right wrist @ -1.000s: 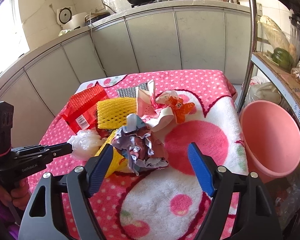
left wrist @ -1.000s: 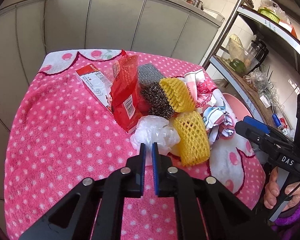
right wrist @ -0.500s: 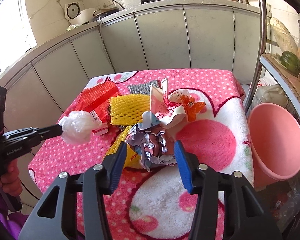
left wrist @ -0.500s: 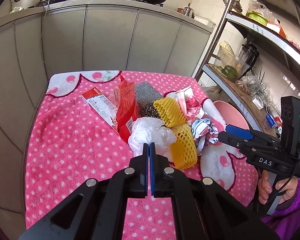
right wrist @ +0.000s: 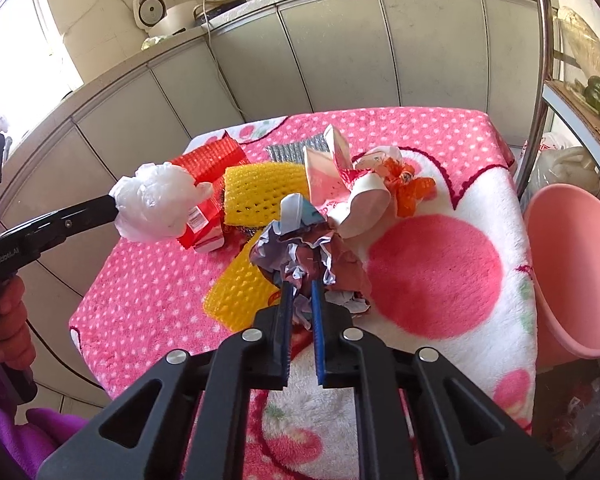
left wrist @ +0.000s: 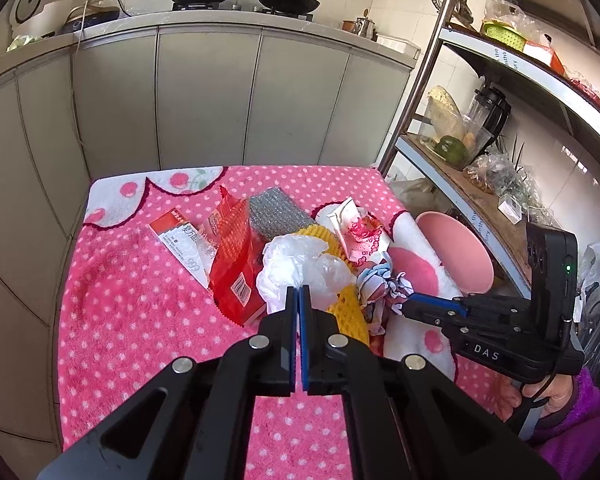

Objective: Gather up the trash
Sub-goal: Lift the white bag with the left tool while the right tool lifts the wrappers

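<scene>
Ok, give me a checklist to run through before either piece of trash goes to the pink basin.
1. Left gripper shut on the white plastic bag: ok.
2. Bag lifted clear of the pile and the pink blanket: ok, it hangs in the air in the right wrist view.
3. Right gripper on the crumpled paper wad: ok, jaws closing with the paper pinched between them.
4. Wad free of the yellow foam net beside it: cannot tell, they overlap.
5. Pink basin open and reachable beside the table: ok.
6. Basin empty enough: cannot tell, its bottom is out of sight.
</scene>
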### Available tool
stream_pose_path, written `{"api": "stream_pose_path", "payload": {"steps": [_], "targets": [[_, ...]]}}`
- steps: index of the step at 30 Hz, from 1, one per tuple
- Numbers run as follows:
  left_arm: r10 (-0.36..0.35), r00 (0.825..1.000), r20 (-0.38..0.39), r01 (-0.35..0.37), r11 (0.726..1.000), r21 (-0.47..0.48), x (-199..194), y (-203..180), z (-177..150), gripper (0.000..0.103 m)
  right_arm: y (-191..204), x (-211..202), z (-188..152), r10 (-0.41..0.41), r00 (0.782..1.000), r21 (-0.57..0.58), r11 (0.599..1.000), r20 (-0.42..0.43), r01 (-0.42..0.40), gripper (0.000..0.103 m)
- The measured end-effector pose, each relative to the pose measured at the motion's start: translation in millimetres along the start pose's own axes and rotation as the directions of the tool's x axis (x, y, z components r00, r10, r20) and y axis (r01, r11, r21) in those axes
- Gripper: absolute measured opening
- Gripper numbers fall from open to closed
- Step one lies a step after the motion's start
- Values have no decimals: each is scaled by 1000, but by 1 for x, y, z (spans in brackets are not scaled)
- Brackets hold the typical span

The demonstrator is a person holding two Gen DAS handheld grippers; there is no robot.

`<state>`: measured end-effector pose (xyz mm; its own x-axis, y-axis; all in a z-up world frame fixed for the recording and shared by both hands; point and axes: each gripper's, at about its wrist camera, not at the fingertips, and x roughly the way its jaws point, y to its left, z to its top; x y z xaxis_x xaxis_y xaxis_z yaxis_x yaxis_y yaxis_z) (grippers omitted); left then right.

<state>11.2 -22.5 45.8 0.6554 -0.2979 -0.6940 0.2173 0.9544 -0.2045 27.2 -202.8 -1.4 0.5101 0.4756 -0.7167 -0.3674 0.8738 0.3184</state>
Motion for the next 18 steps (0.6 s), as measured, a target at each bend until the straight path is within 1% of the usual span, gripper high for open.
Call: {"api": "stream_pose_path", "payload": {"steps": [4,5,6,10,13,17,18], "targets": [[1,1000,16,-1,1000,12,-3,-7,7,1,0,-12,1,25,999,-7,1000,33,-25,7],[0,1000,18,0,1000,15,-4,-9,8,1,-1,-17,2,30,999,-6,1000,43,-29,5],[0,1000,21,0,1000,20,-4,-11,9,1,-3,-22,3,40,998,-2,999,53,-40,0],[-8,1000,30,7,999,36,-5,-21,14,1,-8,-41,10,50,995,-3,999,88,-49,0],[-16,999,36,14,999,49,-4,-27,17,1,-12,-51,14,37,993,2,999,112,-37,0],[-28,999,35,27,998,51,-2,-30,18,1,-26,-49,15,12,996,49,999,86,-16,3],[-31,999,33,29,998,49,-1,-30,19,1,-29,-45,15,20,998,61,998,64,-24,7]]}}
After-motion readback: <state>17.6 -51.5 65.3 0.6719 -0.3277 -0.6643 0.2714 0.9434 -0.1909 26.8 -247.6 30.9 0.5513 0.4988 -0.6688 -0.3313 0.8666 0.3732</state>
